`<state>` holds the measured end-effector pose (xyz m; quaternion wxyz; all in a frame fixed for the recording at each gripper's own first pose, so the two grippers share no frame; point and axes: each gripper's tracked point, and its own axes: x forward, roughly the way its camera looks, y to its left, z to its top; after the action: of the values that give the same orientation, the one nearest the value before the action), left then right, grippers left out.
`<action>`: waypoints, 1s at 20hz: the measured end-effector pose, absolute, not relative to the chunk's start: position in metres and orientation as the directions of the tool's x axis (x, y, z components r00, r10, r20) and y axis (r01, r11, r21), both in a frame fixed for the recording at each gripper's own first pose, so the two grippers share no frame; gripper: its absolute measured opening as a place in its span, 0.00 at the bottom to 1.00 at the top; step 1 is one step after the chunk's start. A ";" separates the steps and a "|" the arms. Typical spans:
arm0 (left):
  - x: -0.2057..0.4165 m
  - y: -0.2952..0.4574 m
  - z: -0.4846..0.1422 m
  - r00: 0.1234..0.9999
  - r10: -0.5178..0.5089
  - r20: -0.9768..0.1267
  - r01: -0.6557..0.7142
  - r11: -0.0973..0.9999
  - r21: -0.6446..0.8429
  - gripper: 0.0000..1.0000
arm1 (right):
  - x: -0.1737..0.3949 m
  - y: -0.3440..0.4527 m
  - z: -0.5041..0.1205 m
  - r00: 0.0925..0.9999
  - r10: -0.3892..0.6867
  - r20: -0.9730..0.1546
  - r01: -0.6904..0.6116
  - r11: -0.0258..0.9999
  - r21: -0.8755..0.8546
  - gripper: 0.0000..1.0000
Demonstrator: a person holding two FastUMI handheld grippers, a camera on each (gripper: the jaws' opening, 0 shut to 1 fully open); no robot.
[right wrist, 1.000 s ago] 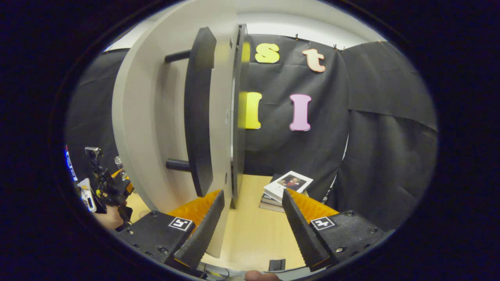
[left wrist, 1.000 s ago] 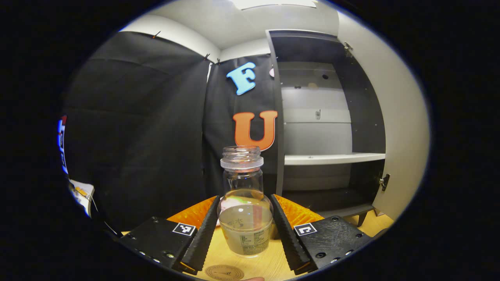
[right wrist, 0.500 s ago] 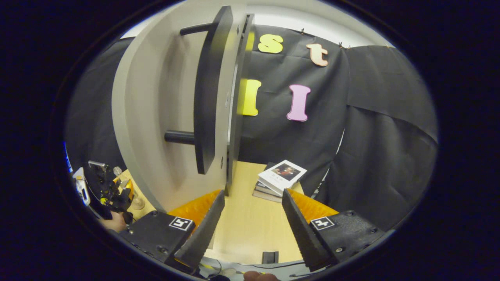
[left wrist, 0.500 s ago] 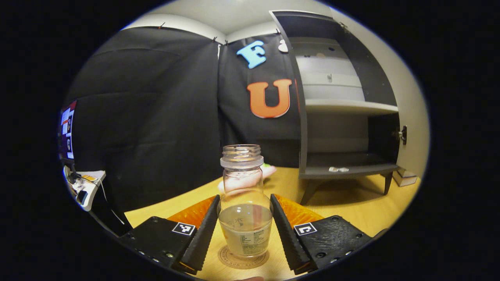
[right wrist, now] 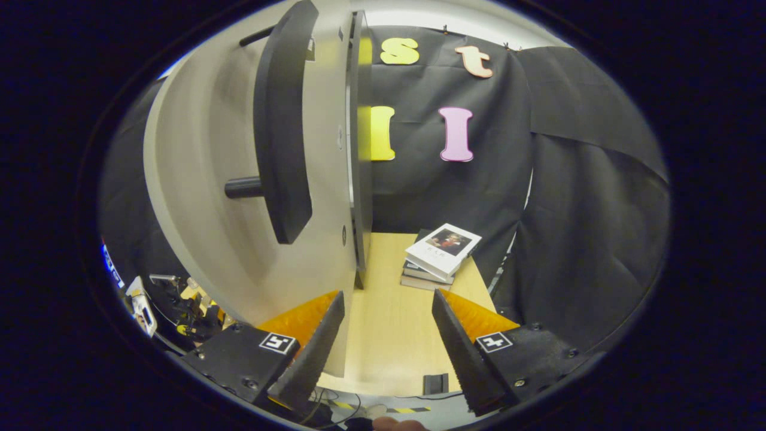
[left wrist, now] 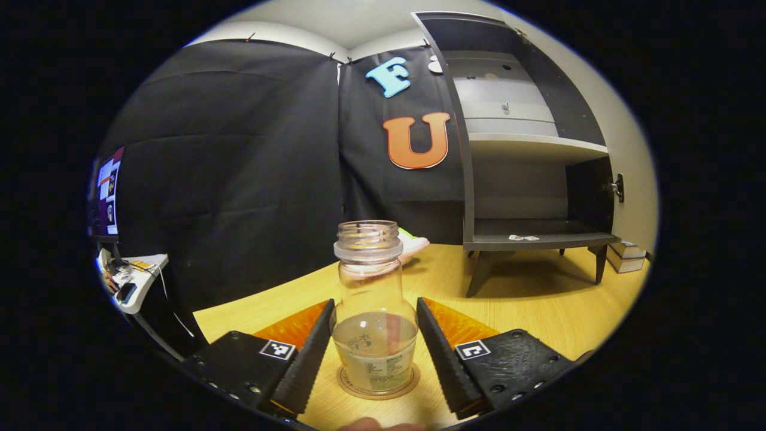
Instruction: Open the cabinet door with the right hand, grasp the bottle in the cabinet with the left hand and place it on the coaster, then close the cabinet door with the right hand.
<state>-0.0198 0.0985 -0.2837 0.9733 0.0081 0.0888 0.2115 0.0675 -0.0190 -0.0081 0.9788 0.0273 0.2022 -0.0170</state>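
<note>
A clear, uncapped bottle (left wrist: 374, 335) with some pale liquid stands upright on a round coaster (left wrist: 408, 387) on the wooden table. My left gripper (left wrist: 374, 301) straddles the bottle, open, with a thin gap on each side. In the left gripper view the dark cabinet (left wrist: 526, 149) stands open at the right, with its shelves bare. Its pale door (right wrist: 203, 197), with a long black handle (right wrist: 281, 131), is swung out to the left in the right gripper view. My right gripper (right wrist: 388, 293) is open beside the door's free edge, holding nothing.
A stack of books (right wrist: 443, 251) lies on the table by the cloth wall, right of the door. A small pale pink object (left wrist: 414, 245) rests on the table behind the bottle. A white side stand with gear (left wrist: 134, 281) sits at the far left.
The bottle came down onto the coaster and my left fingers have spread slightly off it. The right gripper has drifted a little, and the door handle now sits higher and further left.
</note>
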 end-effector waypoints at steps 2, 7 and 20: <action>-0.019 0.100 -0.278 0.898 0.413 -0.155 -0.414 0.910 0.027 0.97 | 0.068 -0.019 -0.009 0.915 -0.020 -0.402 0.039 0.998 0.039 0.95; -0.019 0.103 -0.269 0.901 0.414 -0.132 -0.412 0.910 0.043 0.97 | 0.070 -0.019 -0.013 0.911 -0.008 -0.412 0.028 0.999 0.042 0.95; -0.050 0.052 -0.071 0.968 0.249 0.005 -0.246 0.951 0.187 0.96 | 0.080 -0.011 -0.013 0.949 0.102 -0.297 -0.087 0.994 0.062 0.94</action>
<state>-0.0498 0.0516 -0.0709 0.9877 0.0933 0.0092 0.1252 0.0801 -0.0110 -0.0127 0.9870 0.0241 0.1516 0.0480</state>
